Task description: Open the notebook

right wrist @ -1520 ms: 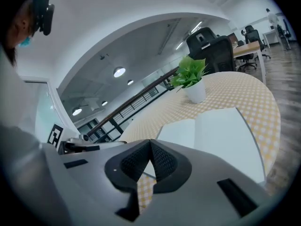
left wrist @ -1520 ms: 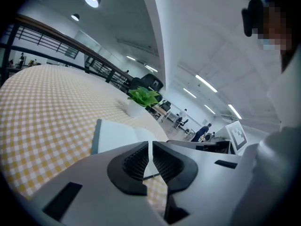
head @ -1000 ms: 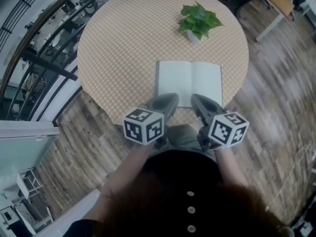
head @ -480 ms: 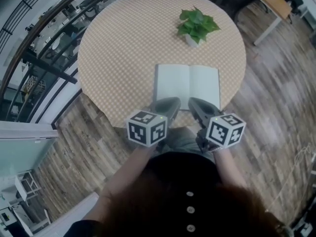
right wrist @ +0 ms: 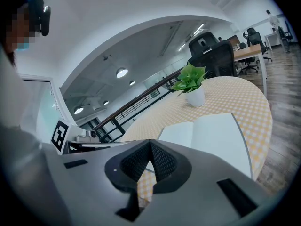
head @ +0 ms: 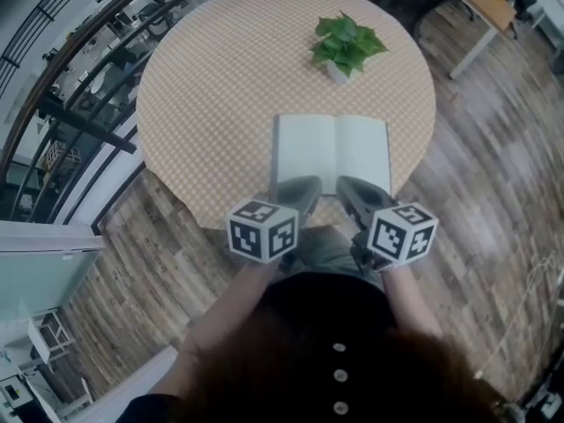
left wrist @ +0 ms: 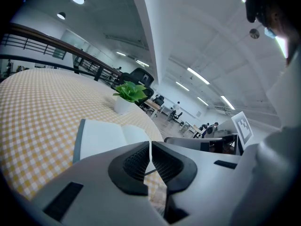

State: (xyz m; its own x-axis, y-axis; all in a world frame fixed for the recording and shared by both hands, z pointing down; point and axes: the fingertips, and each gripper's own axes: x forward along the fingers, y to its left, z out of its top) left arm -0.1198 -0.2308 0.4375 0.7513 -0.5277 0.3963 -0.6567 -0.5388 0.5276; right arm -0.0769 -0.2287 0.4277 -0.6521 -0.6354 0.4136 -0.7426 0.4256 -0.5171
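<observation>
The notebook [head: 332, 153] lies open and flat on the round checkered table [head: 220, 86], its blank white pages up; it also shows in the left gripper view [left wrist: 101, 138] and the right gripper view [right wrist: 214, 135]. My left gripper [head: 304, 186] hovers at the near table edge just short of the left page, jaws shut with nothing between them [left wrist: 150, 149]. My right gripper [head: 348, 186] sits beside it near the right page, also shut and empty [right wrist: 150, 149]. Neither touches the notebook.
A small potted green plant [head: 345, 47] stands on the table beyond the notebook. A dark railing [head: 79, 69] curves along the left. Wooden floor [head: 493, 174] surrounds the table, with a desk [head: 480, 3] at the far right.
Both grippers have drawn back slightly toward the person and closer together. The notebook stays open and has not moved.
</observation>
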